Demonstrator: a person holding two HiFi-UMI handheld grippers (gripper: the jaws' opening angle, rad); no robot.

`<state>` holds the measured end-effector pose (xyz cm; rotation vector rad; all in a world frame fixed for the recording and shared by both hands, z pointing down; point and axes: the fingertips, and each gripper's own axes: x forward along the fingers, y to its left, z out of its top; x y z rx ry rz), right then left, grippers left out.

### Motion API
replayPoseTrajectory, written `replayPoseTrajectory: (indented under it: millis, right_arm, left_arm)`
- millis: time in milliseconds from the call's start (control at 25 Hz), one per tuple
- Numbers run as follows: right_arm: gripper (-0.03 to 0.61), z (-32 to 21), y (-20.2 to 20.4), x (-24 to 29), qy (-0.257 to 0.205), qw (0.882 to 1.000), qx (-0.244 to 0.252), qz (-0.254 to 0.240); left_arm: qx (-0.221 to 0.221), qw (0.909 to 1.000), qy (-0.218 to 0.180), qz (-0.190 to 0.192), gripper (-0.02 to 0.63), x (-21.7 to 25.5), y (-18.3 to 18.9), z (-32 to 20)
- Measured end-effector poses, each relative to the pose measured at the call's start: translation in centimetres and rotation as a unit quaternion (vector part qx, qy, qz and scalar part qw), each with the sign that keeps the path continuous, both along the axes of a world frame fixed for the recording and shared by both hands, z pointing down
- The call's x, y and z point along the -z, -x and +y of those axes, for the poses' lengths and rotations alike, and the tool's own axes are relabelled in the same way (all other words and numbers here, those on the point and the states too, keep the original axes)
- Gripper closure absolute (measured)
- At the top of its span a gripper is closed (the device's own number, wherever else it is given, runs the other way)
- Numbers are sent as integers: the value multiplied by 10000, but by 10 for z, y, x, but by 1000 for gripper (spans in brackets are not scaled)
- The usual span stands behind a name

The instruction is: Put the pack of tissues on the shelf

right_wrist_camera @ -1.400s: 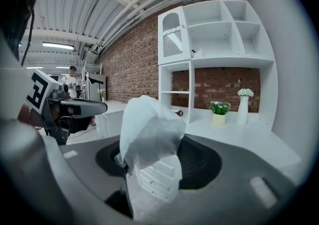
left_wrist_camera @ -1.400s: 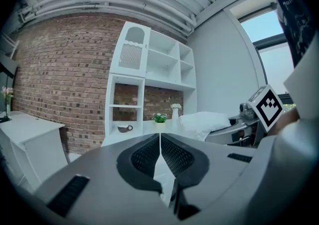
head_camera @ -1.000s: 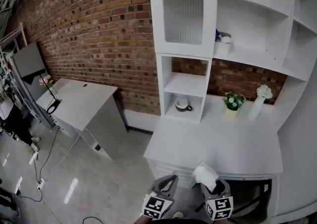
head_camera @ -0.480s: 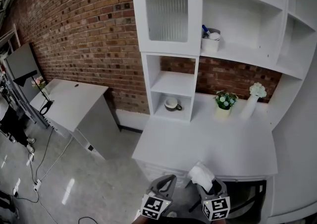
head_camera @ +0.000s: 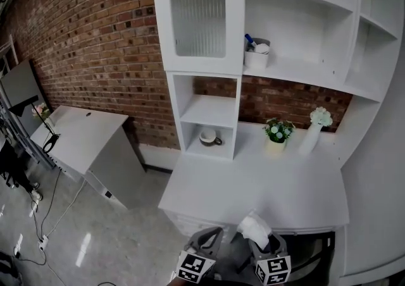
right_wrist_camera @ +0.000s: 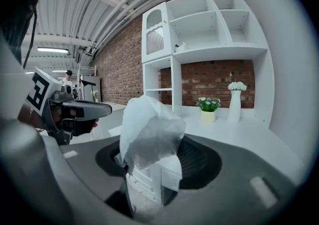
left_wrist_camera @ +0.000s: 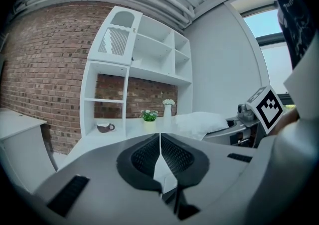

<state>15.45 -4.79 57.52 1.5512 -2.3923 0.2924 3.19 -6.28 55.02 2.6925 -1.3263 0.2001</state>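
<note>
Clamping the pack of tissues (head_camera: pixel 254 229) for shelving, right hand-held gripper (head_camera: pixel 266 243) hovers before the counter (head_camera: pixel 253 183); left hand-held gripper (head_camera: pixel 214 234) closed, empty.

place: workshop hall | cues: brick wall (head_camera: pixel 95 38), shelf (head_camera: pixel 209 111), ribbed metal roof (right_wrist_camera: pixel 114 5), glossy floor (head_camera: pixel 114 234)

head view looks steeply down on the desk (head_camera: pixel 253 183); both gripper views share it, facing the shelves (head_camera: pixel 297 31).

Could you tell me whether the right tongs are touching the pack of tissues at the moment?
Touching. The right gripper view shows the pack of tissues pinched between the jaws of the right tongs, its top sticking up above them.
</note>
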Motion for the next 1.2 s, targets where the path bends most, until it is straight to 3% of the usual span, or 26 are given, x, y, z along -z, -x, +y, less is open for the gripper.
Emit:
replayPoseTrajectory:
  millis: [360,840,1200]
  right_arm:
    - [342,-14,-10,-4,37,9999,-123,52]
    - [342,-74,-13,-5,42,9991,-432,-32]
    - [342,-124,-7,5,94,9976,-692,7]
  left_arm:
    - [-163,9999,18,8,600,-4,-9,-22]
    - [-380,9993,36,-27,600,-4,-11,-84]
    - [-943,9955,-43,-58,600,5,-26,-135]
